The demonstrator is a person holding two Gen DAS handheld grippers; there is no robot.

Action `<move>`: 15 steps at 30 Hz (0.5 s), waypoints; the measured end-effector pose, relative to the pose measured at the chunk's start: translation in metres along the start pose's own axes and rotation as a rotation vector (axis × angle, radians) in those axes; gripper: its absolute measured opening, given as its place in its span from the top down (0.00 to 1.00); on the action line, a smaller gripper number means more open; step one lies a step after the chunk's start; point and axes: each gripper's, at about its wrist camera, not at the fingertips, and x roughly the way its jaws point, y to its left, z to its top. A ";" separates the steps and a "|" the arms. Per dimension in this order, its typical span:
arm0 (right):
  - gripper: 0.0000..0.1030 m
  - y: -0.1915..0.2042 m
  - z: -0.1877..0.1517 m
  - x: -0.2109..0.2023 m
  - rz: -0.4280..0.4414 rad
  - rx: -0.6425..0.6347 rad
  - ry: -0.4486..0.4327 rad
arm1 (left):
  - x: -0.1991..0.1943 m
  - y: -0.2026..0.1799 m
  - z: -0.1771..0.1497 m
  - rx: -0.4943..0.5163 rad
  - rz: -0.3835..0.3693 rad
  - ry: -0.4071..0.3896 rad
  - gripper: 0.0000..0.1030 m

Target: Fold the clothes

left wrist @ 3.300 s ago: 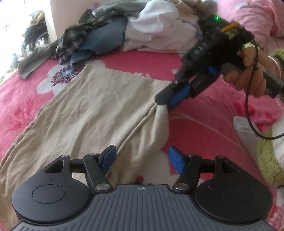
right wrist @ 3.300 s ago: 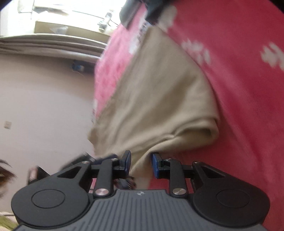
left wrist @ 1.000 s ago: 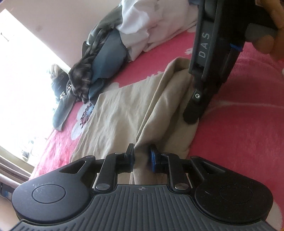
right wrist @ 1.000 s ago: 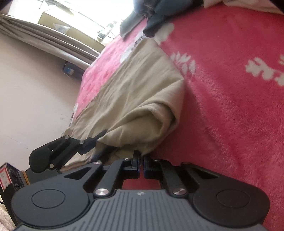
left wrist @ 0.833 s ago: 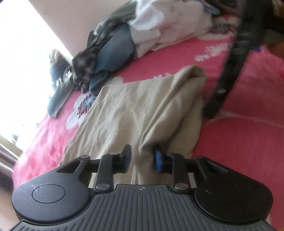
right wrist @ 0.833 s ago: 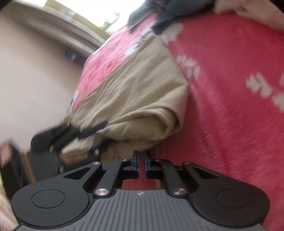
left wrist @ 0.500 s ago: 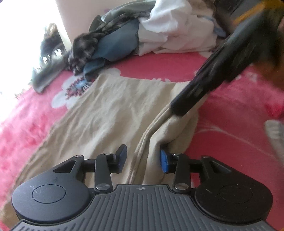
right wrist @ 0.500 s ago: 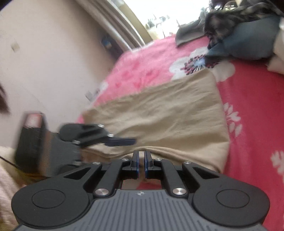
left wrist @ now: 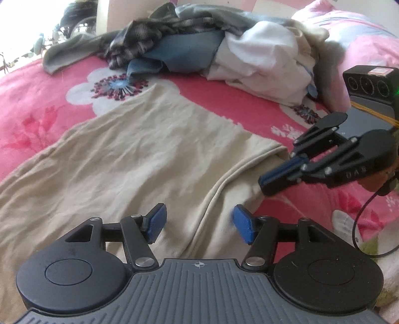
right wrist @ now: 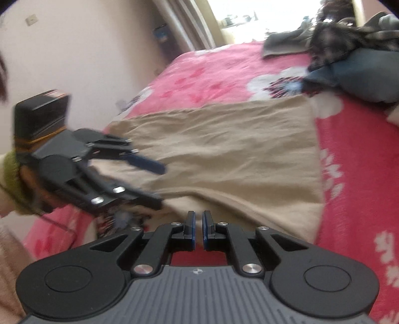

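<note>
- The surface is a bed under a pink fleece blanket (left wrist: 32, 99) printed with white flowers; it fills both wrist views.
- In the right wrist view a plain pale wall (right wrist: 82, 49) stands beside the bed, and a bright window (right wrist: 261, 17) glares past its far edge.
- One beige cotton garment (left wrist: 139, 154) lies spread flat on the blanket in the middle of the bed. Its near side is folded over, with a seamed edge running along the fold.
- One heap of unfolded clothes (left wrist: 199, 49) sits at the far end of the bed, well apart from the beige garment. A grey checked piece, a blue piece and a white piece can be told in it; the full count is unclear.
- Two tongs are in view.
- The left tongs (left wrist: 199, 223) have just been opening. Their blue pads stand apart either side of the seamed fold, pressing on nothing.
- The right tongs (right wrist: 197, 229) are closed to a thin slit with no cloth in it, just beside the garment's near edge.
- A green knitted cuff (right wrist: 12, 179) shows behind the left tongs.
</note>
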 end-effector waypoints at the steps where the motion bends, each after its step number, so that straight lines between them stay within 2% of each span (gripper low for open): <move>1: 0.92 0.002 0.000 0.006 -0.019 -0.018 0.013 | 0.002 0.001 -0.001 -0.003 -0.005 0.003 0.42; 4: 0.94 0.009 0.000 0.024 -0.078 -0.070 0.045 | 0.006 0.002 -0.003 0.000 -0.013 0.010 0.43; 6: 0.96 0.011 0.004 0.027 -0.137 -0.088 0.001 | 0.008 0.000 -0.003 0.011 -0.012 0.011 0.43; 8: 0.96 0.009 0.006 0.024 -0.149 -0.074 -0.043 | 0.009 -0.002 -0.002 0.024 -0.013 0.010 0.43; 10: 0.94 0.004 0.006 0.023 -0.127 -0.045 -0.034 | 0.012 -0.006 -0.003 0.042 -0.013 0.009 0.48; 15: 0.92 -0.003 0.002 0.009 -0.006 0.012 -0.029 | 0.022 -0.016 -0.003 0.122 0.029 0.008 0.61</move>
